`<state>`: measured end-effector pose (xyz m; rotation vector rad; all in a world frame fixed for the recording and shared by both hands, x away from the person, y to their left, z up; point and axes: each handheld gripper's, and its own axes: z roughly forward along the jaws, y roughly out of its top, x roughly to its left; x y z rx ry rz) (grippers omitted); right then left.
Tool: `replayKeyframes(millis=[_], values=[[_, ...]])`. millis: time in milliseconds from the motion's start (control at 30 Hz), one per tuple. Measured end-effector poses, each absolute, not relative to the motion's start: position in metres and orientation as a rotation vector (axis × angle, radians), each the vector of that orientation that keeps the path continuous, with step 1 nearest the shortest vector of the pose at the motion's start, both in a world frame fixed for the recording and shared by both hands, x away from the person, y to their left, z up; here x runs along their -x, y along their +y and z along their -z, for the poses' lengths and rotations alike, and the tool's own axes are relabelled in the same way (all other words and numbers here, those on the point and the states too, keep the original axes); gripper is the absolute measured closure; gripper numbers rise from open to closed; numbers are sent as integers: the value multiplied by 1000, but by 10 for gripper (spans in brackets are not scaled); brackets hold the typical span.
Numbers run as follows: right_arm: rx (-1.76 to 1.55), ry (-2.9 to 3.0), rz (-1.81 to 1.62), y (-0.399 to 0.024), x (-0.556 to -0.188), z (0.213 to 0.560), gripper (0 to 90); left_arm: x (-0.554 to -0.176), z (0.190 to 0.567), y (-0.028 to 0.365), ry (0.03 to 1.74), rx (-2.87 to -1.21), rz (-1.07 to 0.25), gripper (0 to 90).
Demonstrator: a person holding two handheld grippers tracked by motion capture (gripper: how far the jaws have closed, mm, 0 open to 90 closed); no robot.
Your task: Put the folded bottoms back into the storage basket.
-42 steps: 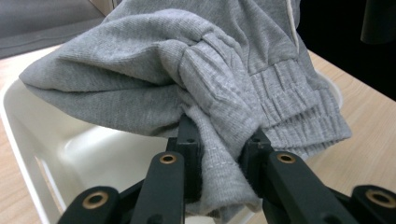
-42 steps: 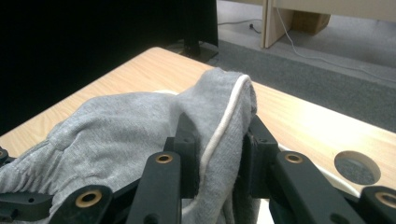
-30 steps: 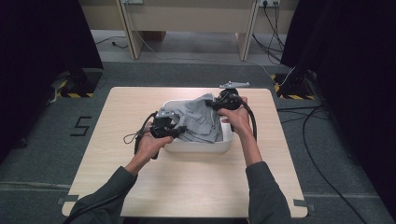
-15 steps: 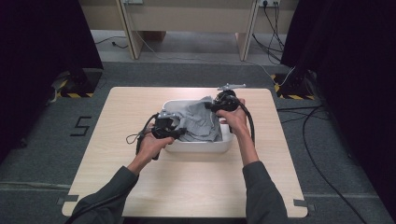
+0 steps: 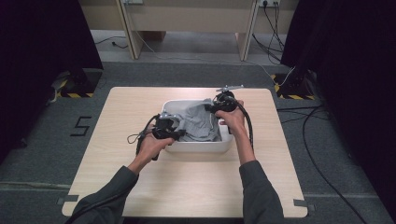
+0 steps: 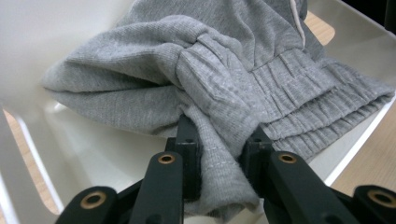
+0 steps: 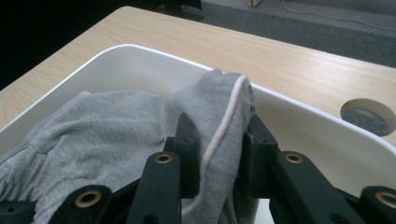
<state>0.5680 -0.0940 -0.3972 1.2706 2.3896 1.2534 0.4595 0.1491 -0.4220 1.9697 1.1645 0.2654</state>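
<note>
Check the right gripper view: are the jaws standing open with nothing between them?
No: the right gripper has its jaws clamped on a fold of the grey garment, along its white piping, over the white tub.

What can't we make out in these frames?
- Floor of the white tub, high view: covered by the grey garment.
- Garment type: bunched up in all views; ribbed band and white trim show, the rest is folded under.
- Left gripper pads, left gripper view: buried in cloth.
- Right gripper pads, right gripper view: cloth fold wraps them.
- Both grippers' jaws, high view: too small.
</note>
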Motion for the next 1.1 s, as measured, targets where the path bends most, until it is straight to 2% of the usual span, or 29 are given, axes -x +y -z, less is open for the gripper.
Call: replayKeyframes(millis=[300,500,567,633,867,1100], values=[[-1322,2409,-1193,-91,-569,403,701,-459,423,150,1180,-1996,-266,708],[-1352,2401,-1143,-91,-570,405,627,-458,423,149,1187,-2010,-289,676],[-1357,2404,-1142,-91,-569,405,629,-458,424,149,1191,-2012,-287,672],[-1358,2390,-1164,-91,-569,403,603,-459,423,150,1198,-2008,-298,607],[-1374,2361,-1198,-94,-568,394,562,-458,416,151,1190,-1992,-323,581],[-1352,2373,-1216,-93,-564,389,537,-456,406,152,1187,-1966,-357,517]])
